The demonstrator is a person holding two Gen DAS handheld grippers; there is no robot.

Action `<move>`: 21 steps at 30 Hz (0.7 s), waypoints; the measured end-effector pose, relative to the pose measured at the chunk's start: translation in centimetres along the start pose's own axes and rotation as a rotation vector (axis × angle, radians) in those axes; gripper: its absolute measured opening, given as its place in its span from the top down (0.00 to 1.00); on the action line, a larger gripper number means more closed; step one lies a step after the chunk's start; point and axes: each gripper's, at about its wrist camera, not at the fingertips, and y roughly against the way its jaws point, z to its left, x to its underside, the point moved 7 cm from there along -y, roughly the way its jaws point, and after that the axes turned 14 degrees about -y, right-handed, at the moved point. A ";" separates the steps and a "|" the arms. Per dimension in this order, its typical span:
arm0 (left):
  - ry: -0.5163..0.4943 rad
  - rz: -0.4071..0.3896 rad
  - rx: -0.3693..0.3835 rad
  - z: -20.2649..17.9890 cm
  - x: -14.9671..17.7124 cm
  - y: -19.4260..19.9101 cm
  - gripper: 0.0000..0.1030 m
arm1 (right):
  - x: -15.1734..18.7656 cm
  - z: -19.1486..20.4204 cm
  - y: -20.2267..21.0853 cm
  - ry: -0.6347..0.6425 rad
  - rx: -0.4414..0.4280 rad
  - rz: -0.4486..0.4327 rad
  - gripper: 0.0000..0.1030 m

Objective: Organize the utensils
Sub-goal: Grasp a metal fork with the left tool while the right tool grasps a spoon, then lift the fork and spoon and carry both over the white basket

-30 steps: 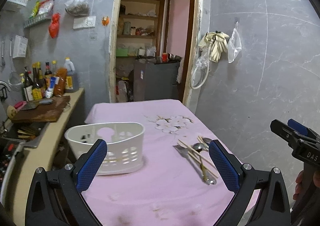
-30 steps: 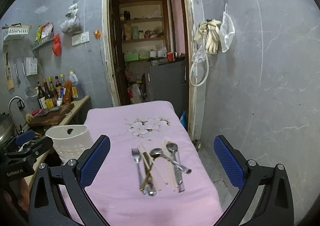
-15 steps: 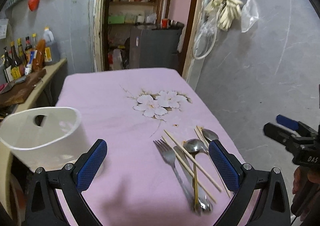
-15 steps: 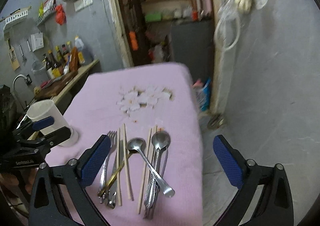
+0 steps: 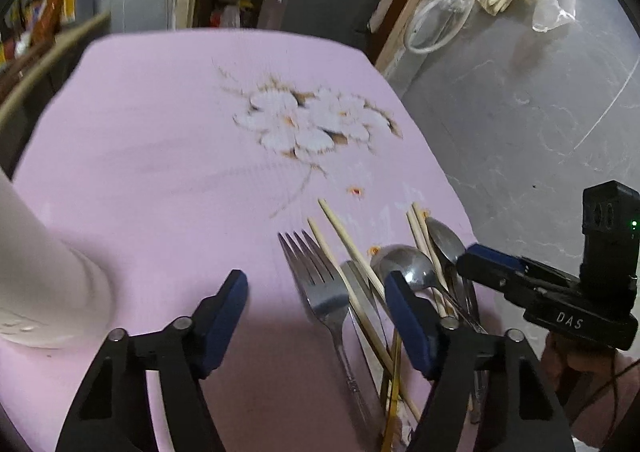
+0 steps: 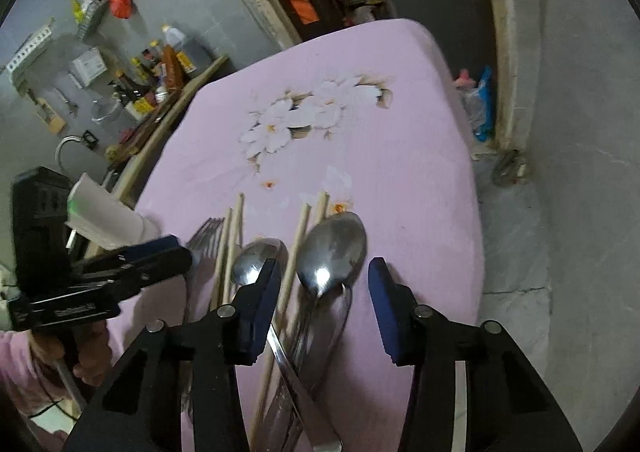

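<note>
Left wrist view. Left claw (image 5: 316, 316) low in the frame, blue pads (image 5: 224, 312) partly spread and closing, nothing pinched yet. Fork (image 5: 316, 284) lying between the pads on the pink tabletop (image 5: 160, 171), tines toward the upper part of the frame, handle running down to the lower edge. Just right of the fork: chopsticks (image 5: 346, 236) fanned diagonally, a knife blade, then two spoons (image 5: 404, 268) at centre right, all overlapping in one loose heap. White utensil holder (image 5: 44, 292) at the left edge, well apart from the heap. Right claw (image 5: 492, 268) entering from the right edge, tips over the spoons.

Judged step: reaching down for a first pick from the heap. Best done by centring on the fork's neck, clear of the chopstick touching its right side, and closing only once the pads straddle that one piece.

Right wrist view. Right claw (image 6: 320, 300) at lower centre, pads narrowing, closing, not yet pressing on anything. Larger spoon (image 6: 334, 252) with bowl between the pads, handle passing beneath toward the lower edge; smaller spoon (image 6: 256, 260) partly hidden by the left pad; a chopstick (image 6: 296, 244) lying between the two bowls. Holder (image 6: 108, 219) at middle left, behind the left claw (image 6: 176, 256).

Judged risk: chopstick caught along with the spoon. Better to grip the handle below the bowl, lift straight, and keep both claws from crossing over the heap.
</note>
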 end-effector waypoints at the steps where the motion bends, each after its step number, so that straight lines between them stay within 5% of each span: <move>1: 0.010 0.007 0.013 0.1 0.1 -0.2 0.41 | 0.0 -0.1 -0.2 -0.007 -0.014 0.026 0.63; 11: 0.127 0.058 0.139 1.3 -0.1 -1.5 0.62 | -1.2 -0.6 -3.2 -0.166 -0.192 0.176 0.66; 21: 0.162 0.100 0.210 1.0 -0.4 -2.0 0.88 | -1.6 0.3 -4.1 -0.215 -0.180 0.192 0.87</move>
